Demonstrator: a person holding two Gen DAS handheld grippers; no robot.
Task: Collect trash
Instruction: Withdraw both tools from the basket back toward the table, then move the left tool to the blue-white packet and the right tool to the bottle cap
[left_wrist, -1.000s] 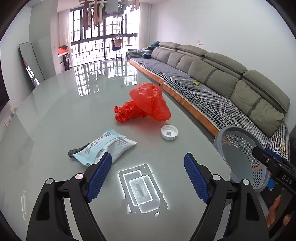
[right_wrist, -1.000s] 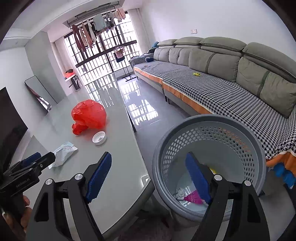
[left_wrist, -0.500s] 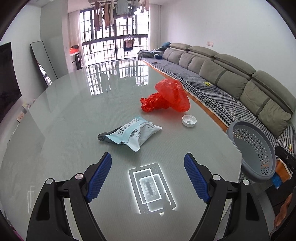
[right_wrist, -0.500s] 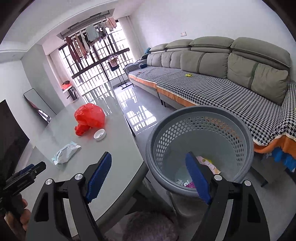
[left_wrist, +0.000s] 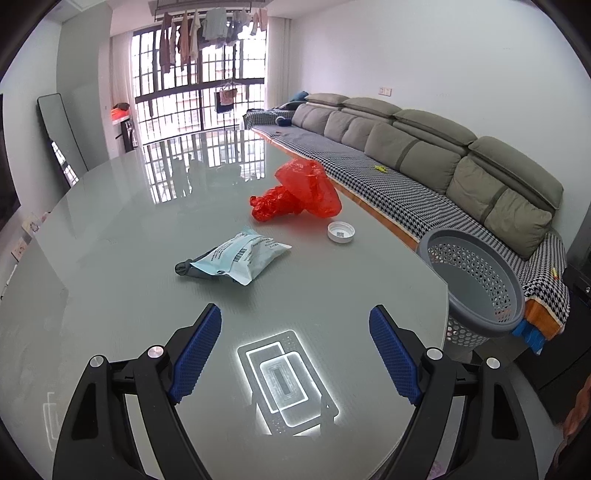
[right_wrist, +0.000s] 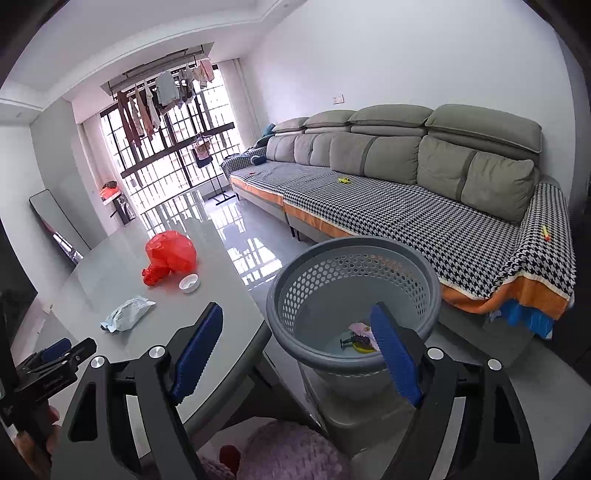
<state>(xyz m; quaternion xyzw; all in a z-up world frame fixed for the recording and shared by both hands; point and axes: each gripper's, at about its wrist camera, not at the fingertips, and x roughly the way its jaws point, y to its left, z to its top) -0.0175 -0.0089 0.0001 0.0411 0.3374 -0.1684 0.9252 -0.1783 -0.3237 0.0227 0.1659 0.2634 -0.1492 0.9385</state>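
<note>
While both grippers hang empty, the glossy grey glass worktop carries three pieces of trash. Off its right edge stands the grey perforated plastic basket, already holding a few scraps. Nearest the far right edge lies the crumpled red plastic bag; toward the middle, the pale blue printed pouch rests on a dark scrap; just beside the bag sits the small white round cap. Left gripper: jaws spread wide over bare worktop, short of the pouch. Right gripper: jaws spread, one finger over the basket. Likely risks: the limp bag slipping from a shallow pinch; the flat cap skidding on slick glass.
</note>
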